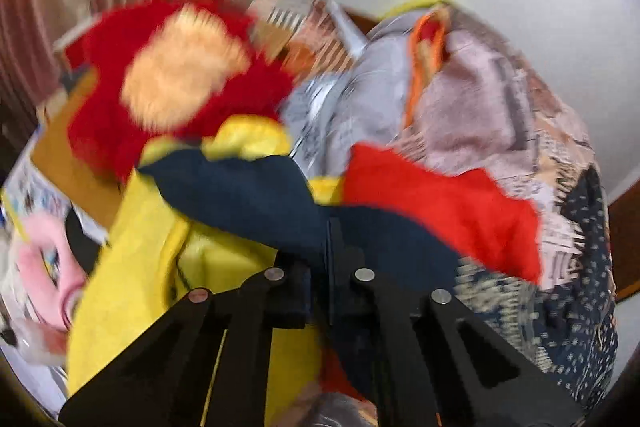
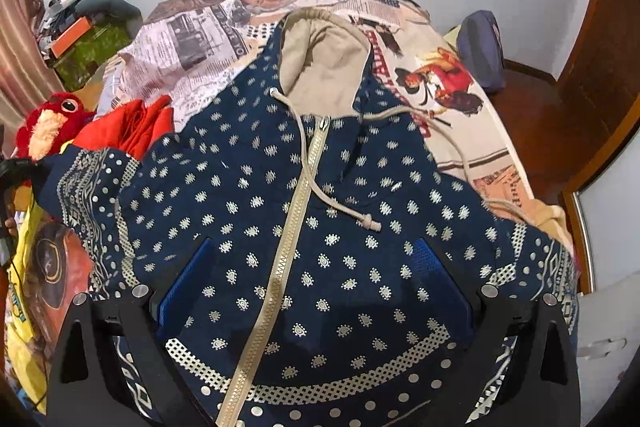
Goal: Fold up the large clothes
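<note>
While the left wrist view is blurred, the left gripper [image 1: 329,247] has its fingers closed on dark navy fabric [image 1: 256,187]. From the right wrist, the right gripper [image 2: 316,267] spreads wide above the navy patterned hoodie [image 2: 240,187], spread on the bed [image 2: 192,39].

Your navy hoodie [image 2: 280,211] of matt printed cloth, beige fleecy hood lining [image 2: 320,63], metallic-looking zip [image 2: 292,227], fuzzy red plush toy [image 2: 48,123], glossy wooden door [image 2: 592,75], your matt black plastic gripper [image 2: 316,291].
</note>
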The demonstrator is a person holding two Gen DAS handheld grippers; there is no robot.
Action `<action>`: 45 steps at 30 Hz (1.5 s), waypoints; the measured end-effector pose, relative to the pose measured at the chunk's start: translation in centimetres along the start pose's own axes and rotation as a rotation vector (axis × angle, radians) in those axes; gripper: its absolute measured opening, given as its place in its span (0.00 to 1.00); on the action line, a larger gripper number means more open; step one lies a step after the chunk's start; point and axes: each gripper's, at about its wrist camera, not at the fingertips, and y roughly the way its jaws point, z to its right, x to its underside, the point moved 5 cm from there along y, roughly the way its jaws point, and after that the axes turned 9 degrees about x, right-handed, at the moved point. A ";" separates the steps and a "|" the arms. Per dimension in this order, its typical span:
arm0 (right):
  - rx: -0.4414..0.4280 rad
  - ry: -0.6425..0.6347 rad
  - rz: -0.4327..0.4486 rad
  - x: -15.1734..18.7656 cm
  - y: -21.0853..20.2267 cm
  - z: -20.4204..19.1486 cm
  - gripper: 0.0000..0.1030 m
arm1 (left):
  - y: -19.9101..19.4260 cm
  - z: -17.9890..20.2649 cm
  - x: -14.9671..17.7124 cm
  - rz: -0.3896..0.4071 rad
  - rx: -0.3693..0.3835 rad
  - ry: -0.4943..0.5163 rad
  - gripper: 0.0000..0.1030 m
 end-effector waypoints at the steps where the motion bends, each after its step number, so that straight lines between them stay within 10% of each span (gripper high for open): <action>1: 0.004 0.004 0.011 -0.2 -0.4 0.2 0.95 | -1.1 1.3 -0.6 0.028 0.018 0.022 0.04; 16: 0.040 0.017 0.144 -1.9 -5.2 2.4 0.95 | -11.9 25.8 -0.5 0.222 0.336 0.401 0.04; 24: 0.042 -0.012 0.122 -0.6 -4.9 4.0 0.95 | -8.3 36.7 7.7 0.040 0.471 0.554 0.04; 33: 0.059 -0.025 0.080 1.5 -4.7 6.7 0.95 | -2.3 43.4 20.1 -0.218 0.455 0.803 0.04; 40: 0.087 -0.021 0.048 2.7 -4.8 7.9 0.95 | -0.9 42.6 26.2 -0.389 0.407 0.895 0.50; 45: 0.084 -0.020 0.049 2.9 -5.6 7.7 0.95 | -2.9 40.5 26.0 -0.392 0.425 0.863 0.60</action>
